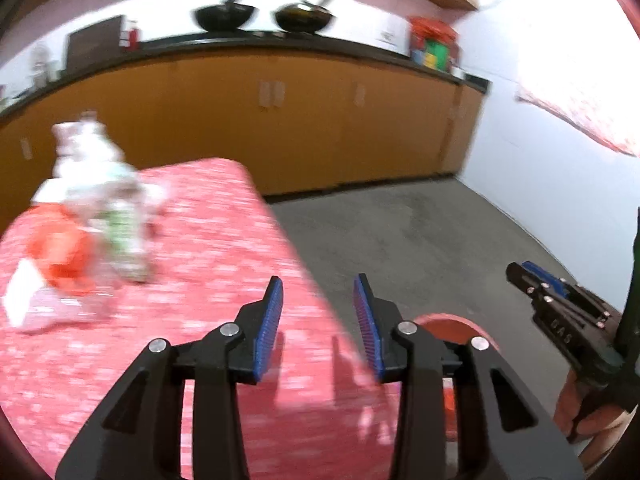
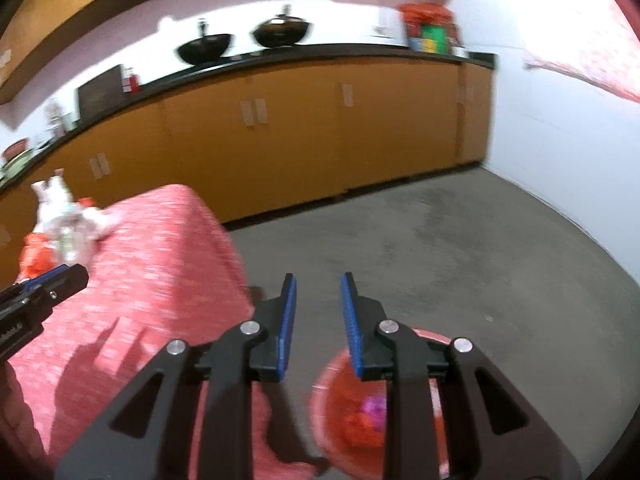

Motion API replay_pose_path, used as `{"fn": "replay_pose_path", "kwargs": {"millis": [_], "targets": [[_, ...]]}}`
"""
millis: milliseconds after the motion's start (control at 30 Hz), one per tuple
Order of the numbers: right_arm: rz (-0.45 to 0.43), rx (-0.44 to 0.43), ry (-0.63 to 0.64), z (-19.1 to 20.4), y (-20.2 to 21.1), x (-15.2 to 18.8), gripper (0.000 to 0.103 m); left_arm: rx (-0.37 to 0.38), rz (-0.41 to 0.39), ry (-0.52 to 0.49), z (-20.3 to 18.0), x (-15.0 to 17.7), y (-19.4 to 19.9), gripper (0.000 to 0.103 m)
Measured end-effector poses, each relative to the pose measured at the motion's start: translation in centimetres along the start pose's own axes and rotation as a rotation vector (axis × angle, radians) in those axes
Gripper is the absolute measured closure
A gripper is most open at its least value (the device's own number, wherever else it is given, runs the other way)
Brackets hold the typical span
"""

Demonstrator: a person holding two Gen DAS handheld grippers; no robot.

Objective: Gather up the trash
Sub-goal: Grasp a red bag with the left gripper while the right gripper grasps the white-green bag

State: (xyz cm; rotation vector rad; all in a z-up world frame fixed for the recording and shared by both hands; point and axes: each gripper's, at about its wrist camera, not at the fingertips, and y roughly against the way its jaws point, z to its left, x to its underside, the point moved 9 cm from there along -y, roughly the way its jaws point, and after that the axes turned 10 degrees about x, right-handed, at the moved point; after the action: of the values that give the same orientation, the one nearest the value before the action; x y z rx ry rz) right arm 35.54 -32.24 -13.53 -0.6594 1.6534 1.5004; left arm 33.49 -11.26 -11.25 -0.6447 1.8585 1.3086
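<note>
The left gripper [image 1: 318, 292] and right gripper [image 2: 318, 290] both hang with jaws parted and nothing between them. Below, a red bin [image 2: 340, 392], half hidden by the fingers, holds blurred red and pink scraps. Farther off, smeared bottles and wrappers [image 1: 92, 216] lie heaped on the red-clothed table [image 1: 224, 248].

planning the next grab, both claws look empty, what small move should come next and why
Probably swing the left claw toward the trash pile on the table. Both claws are open and empty, the right claw is over the red bin, which already holds scraps, and bottles and wrappers remain.
</note>
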Motion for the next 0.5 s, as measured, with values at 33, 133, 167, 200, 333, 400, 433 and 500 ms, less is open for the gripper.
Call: {"fn": "replay_pose_path", "kwargs": {"millis": [33, 133, 167, 200, 333, 400, 433, 500], "targets": [[-0.005, -0.03, 0.018, 2.0, 0.4, -0.4, 0.077, -0.023, -0.011, 0.004, 1.3, -0.1, 0.8, 0.064], [-0.013, -0.115, 0.068, 7.7, 1.0, -1.2, 0.076, -0.098, -0.044, 0.02, 5.6, -0.3, 3.2, 0.059], [-0.014, -0.143, 0.085, 9.6, 1.2, -1.3, 0.075, -0.126, -0.055, 0.024, 7.3, -0.3, 4.1, 0.058], [-0.016, -0.169, 0.104, 11.5, 1.4, -1.5, 0.074, -0.151, -0.063, 0.025, 8.6, -0.3, 4.8, 0.056], [-0.015, -0.261, 0.166, 18.5, 1.5, -2.1, 0.069, -0.243, -0.078, 0.073, 14.3, 0.3, 7.1, 0.055], [0.001, -0.305, 0.184, 22.0, 1.1, -2.2, 0.069, -0.274, -0.084, 0.109, 16.7, 0.9, 8.1, 0.055], [0.01, -0.321, 0.189, 23.4, 0.9, -2.2, 0.069, -0.285, -0.087, 0.122, 17.8, 0.9, 8.5, 0.055], [0.028, -0.347, 0.201, 26.1, 0.5, -2.0, 0.069, -0.306, -0.09, 0.147, 19.5, 1.3, 9.1, 0.054]]}}
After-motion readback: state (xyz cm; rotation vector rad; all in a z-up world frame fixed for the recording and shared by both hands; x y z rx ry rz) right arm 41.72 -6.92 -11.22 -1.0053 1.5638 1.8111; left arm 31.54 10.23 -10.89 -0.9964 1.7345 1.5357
